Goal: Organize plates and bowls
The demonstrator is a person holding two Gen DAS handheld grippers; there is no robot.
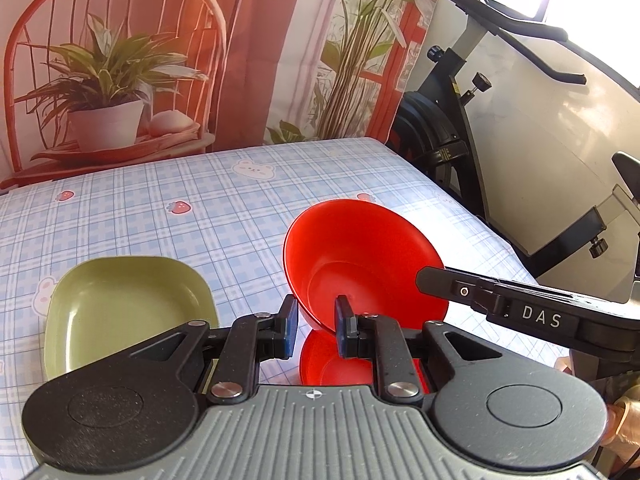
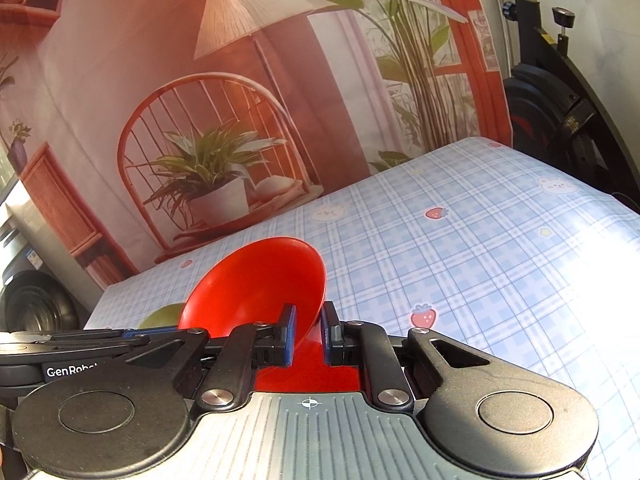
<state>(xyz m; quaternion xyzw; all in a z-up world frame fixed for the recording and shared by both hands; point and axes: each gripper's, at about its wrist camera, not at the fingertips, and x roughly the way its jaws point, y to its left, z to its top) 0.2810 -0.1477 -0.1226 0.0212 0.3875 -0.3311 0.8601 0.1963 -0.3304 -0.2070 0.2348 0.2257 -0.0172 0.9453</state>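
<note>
Both grippers pinch one tilted red bowl (image 1: 360, 256) by its rim, lifted above the checked tablecloth (image 1: 200, 208): left gripper (image 1: 316, 322), right gripper (image 2: 309, 334). Beside the bowl lies a green plate (image 1: 120, 312), probably awaiting stacking.

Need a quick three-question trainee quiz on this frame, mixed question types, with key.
1. True or false: the red bowl lies flat on the tablecloth.
2. Which gripper is shut on the bowl's rim? A: left gripper only. B: right gripper only. C: both.
3. In the left wrist view, what dish sits left of the bowl?

Key
1. False: it is tilted, held by its rim.
2. C.
3. The green plate.
</note>
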